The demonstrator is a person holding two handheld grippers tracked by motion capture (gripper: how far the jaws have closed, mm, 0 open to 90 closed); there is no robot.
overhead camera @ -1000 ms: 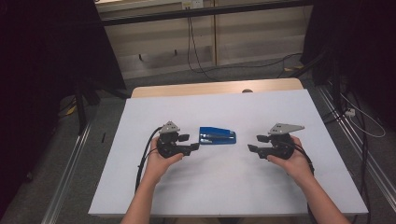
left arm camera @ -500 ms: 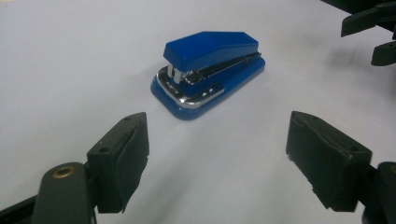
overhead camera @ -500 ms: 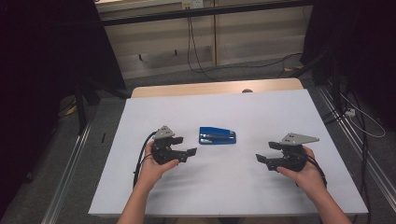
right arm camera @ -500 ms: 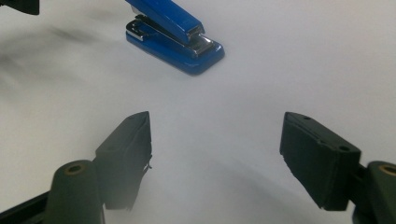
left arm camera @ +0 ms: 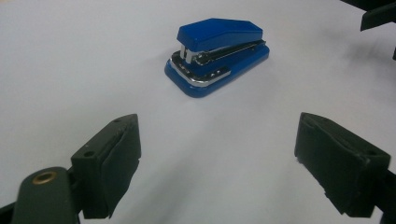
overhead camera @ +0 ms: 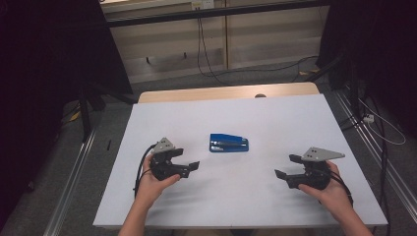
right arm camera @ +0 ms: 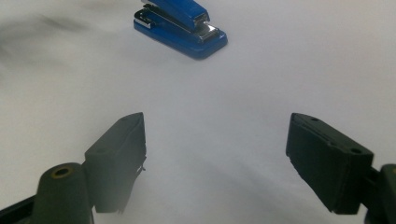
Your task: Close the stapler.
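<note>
While I hold both near my edge of the white worktop point(overhead camera: 275, 118), my left tool point(overhead camera: 193, 167) and right tool point(overhead camera: 284, 167) point inward at each other, each with jaws spread wide and gripping nothing. Farther out, between them but nearer the left one, the blue stapler point(overhead camera: 229, 143) lies flat on the worktop, apart from both tools.

The top edge of the right gripper view is cutting off the blue stapler point(right arm camera: 180, 25)'s upper part.
</note>
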